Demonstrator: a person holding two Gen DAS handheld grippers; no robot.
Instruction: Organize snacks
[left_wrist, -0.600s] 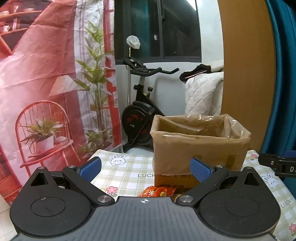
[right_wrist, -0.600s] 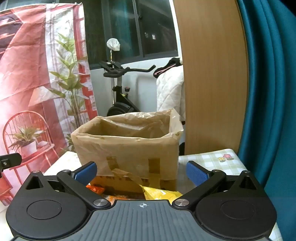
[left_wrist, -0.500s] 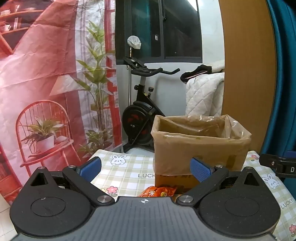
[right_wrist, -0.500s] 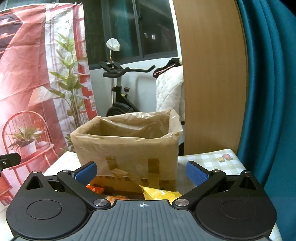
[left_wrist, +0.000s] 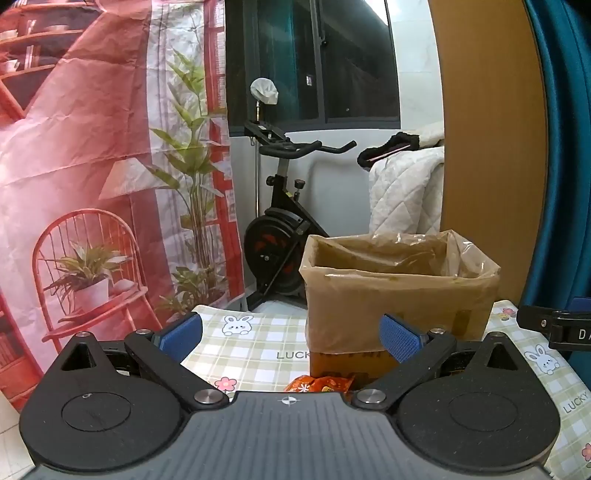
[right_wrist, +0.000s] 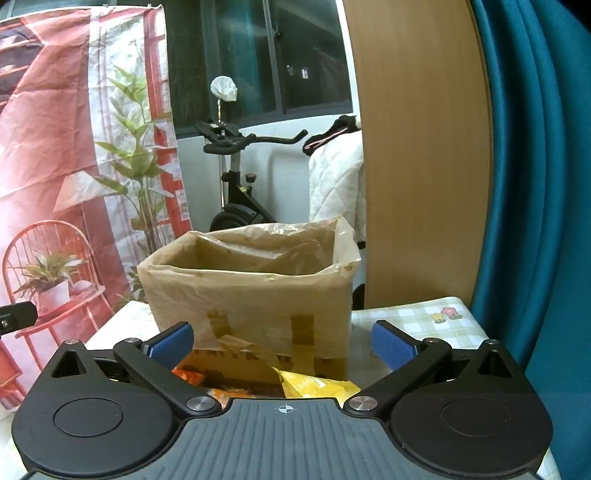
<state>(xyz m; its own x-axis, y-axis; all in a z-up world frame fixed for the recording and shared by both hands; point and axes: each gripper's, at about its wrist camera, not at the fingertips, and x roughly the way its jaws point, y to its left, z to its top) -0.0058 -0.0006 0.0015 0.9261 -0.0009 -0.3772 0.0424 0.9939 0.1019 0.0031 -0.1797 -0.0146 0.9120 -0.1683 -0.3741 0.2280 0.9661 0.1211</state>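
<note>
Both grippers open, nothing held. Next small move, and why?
Probably dip the right gripper onto the yellow snack packet lying before the plastic-lined cardboard box. Its jaws stand wide and empty, the packet sits just below them, and the box is open-topped.

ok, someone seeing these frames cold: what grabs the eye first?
The plastic-lined cardboard box standing on the checked bunny tablecloth, dead ahead of both open grippers. Next, the snack packets at its foot: an orange one and a yellow one. Behind, an exercise bike beside a red printed backdrop.
</note>
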